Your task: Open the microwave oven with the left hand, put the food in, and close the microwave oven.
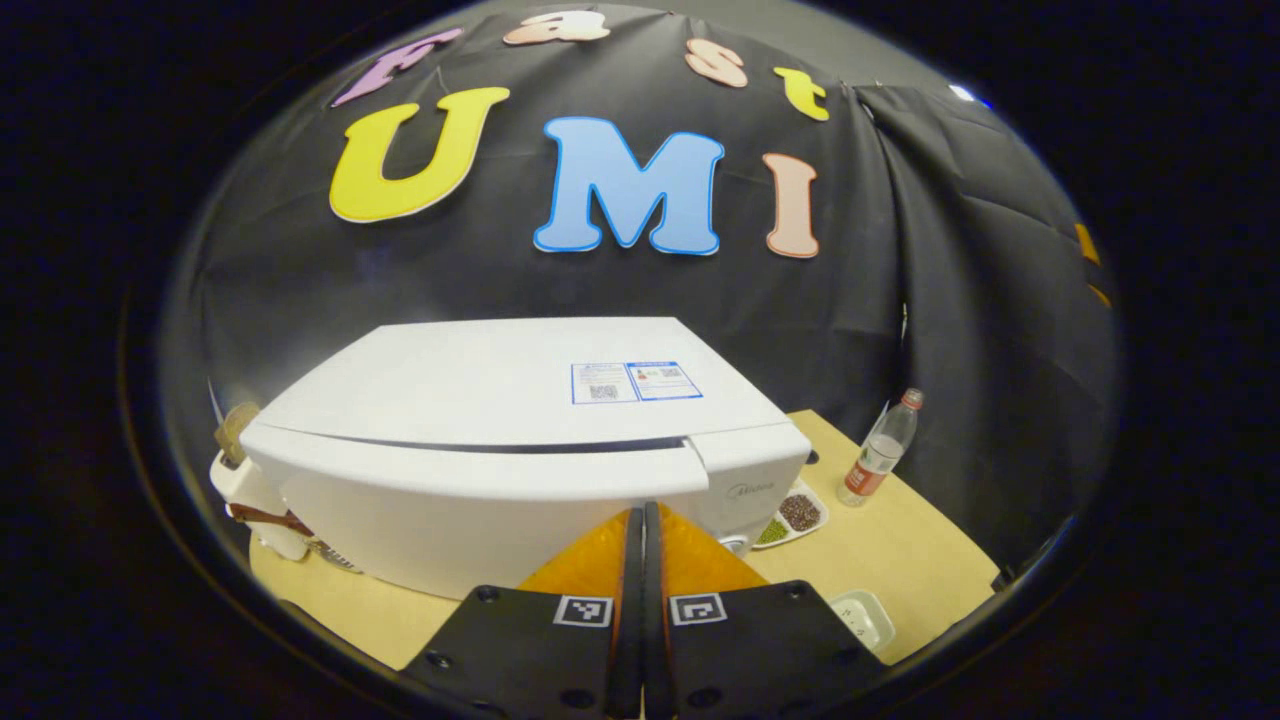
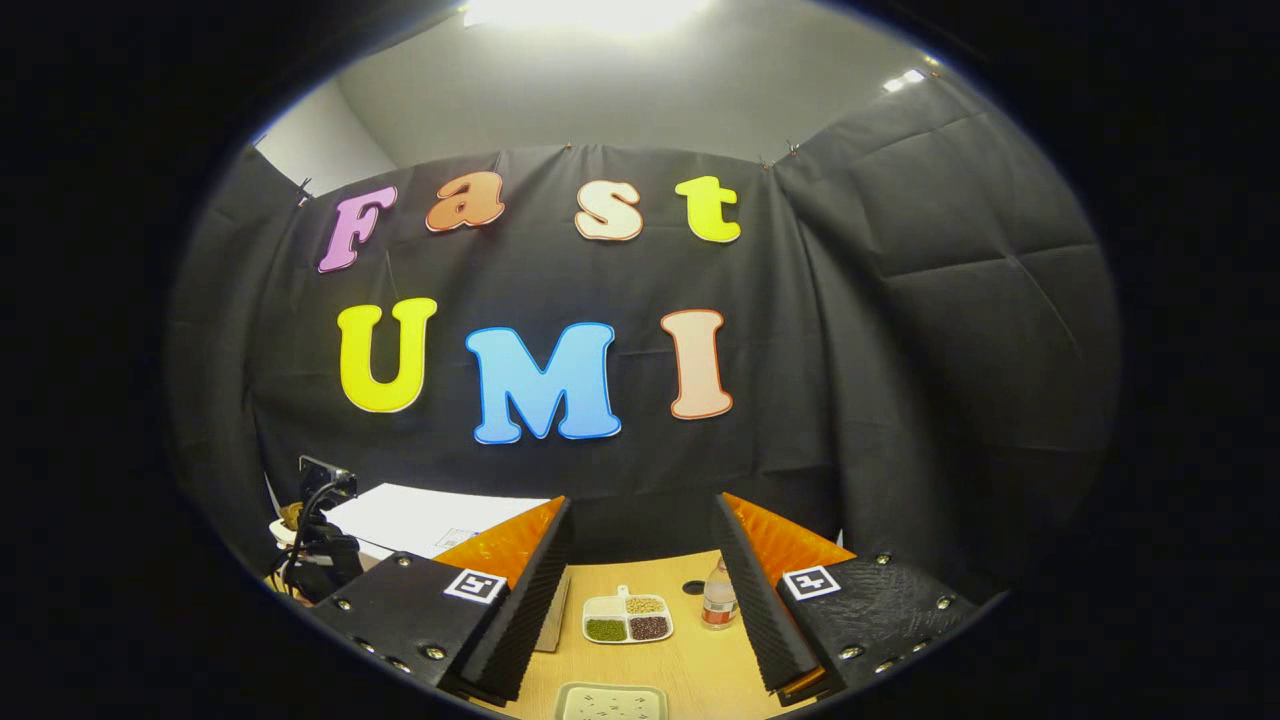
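A white microwave (image 1: 500, 400) stands on the wooden table (image 1: 900, 540), its door closed. In the left gripper view, my left gripper (image 1: 643, 515) is shut with nothing in it, its tips just in front of the microwave's front face, right of the middle. The food, a white divided plate of beans and grains (image 1: 792, 518), lies by the microwave's right front corner. In the right gripper view, my right gripper (image 2: 642, 510) is open and holds nothing, raised above the table with the divided plate (image 2: 628, 618) below, between its fingers. A corner of the microwave's top (image 2: 430, 520) is at the left.
A plastic bottle (image 1: 880, 450) with a red label stands right of the plate, also the bottle (image 2: 717, 598). A small white tray (image 1: 860, 615) lies near the table's front edge. A white object with a brown part (image 1: 250, 480) sits left of the microwave. A dark device with cables (image 2: 320, 545) is at far left.
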{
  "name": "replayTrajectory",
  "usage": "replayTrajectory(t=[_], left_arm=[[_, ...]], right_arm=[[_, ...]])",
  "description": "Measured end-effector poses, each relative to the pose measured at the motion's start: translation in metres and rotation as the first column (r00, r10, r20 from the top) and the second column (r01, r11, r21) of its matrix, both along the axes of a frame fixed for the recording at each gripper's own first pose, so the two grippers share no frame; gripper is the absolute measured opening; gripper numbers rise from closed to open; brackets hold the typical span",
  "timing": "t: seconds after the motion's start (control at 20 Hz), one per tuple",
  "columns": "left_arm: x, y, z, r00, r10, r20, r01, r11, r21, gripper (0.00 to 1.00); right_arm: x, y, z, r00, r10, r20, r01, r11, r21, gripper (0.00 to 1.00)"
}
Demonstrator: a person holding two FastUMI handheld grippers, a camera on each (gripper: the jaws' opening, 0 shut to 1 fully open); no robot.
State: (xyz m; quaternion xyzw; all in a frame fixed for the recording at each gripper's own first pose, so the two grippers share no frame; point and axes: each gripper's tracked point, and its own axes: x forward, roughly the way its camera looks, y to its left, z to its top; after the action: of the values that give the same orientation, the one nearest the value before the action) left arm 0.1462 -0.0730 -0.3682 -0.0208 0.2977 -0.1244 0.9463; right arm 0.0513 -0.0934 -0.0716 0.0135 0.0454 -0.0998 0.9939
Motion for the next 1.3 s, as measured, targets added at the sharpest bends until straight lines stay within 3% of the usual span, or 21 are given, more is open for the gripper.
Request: replayTrajectory(t=[0.6, 0.7, 0.95, 1.3], left_arm=[[0.010, 0.004, -0.002, 0.999, 0.032, 0.029, -0.032, 0.999, 0.008, 0.07], [0.010, 0.001, -0.007, 0.999, 0.047, -0.013, -0.047, 0.998, -0.037, 0.07], [0.009, 0.000, -0.004, 1.000, 0.018, 0.010, -0.018, 1.000, 0.004, 0.07], [0.000, 0.022, 0.091, 0.981, 0.088, 0.174, -0.083, 0.996, -0.035, 0.07]], right_arm=[[-0.001, 0.003, 0.007, 1.000, 0.020, 0.009, -0.020, 1.000, 0.005, 0.85], [-0.002, 0.005, 0.006, 1.000, 0.027, 0.002, -0.027, 1.000, -0.003, 0.85], [-0.001, 0.009, 0.005, 0.999, 0.032, -0.003, -0.032, 0.999, 0.000, 0.85], [-0.001, 0.021, 0.008, 0.998, 0.057, 0.006, -0.057, 0.998, 0.005, 0.85]])
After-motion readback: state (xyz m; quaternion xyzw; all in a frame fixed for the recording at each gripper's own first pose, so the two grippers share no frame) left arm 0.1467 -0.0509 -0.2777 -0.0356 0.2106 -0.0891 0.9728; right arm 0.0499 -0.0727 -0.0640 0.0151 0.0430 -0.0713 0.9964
